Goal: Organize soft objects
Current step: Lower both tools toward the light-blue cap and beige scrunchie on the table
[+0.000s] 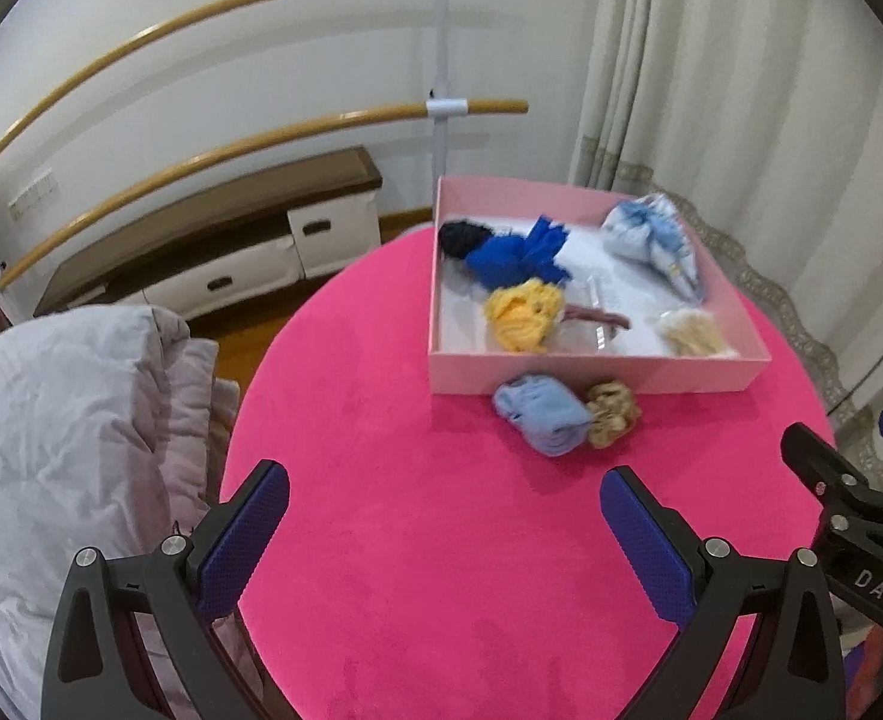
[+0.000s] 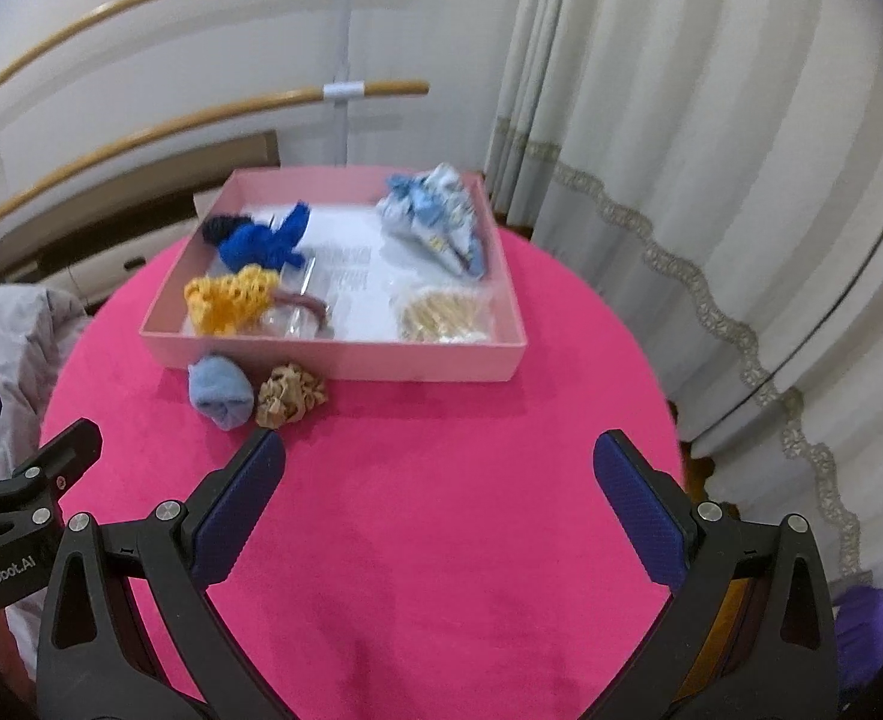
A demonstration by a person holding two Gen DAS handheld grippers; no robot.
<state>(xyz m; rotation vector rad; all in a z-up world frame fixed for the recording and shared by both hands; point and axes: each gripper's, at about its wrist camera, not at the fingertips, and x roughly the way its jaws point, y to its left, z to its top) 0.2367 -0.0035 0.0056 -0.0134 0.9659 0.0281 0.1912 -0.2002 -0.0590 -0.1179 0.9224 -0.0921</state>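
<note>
At the upper left of my left wrist view I see a plain white wall carrying two curved wooden rails, held at their right ends by a white upright post. Below them, at mid left, a low dark-topped bench sits against the wall with white storage boxes tucked under it, on a strip of wooden floor. A grey-lilac quilt fills the lower left. Cream curtains with a lace-trimmed edge hang down the right side of my right wrist view. Light is soft and even.
</note>
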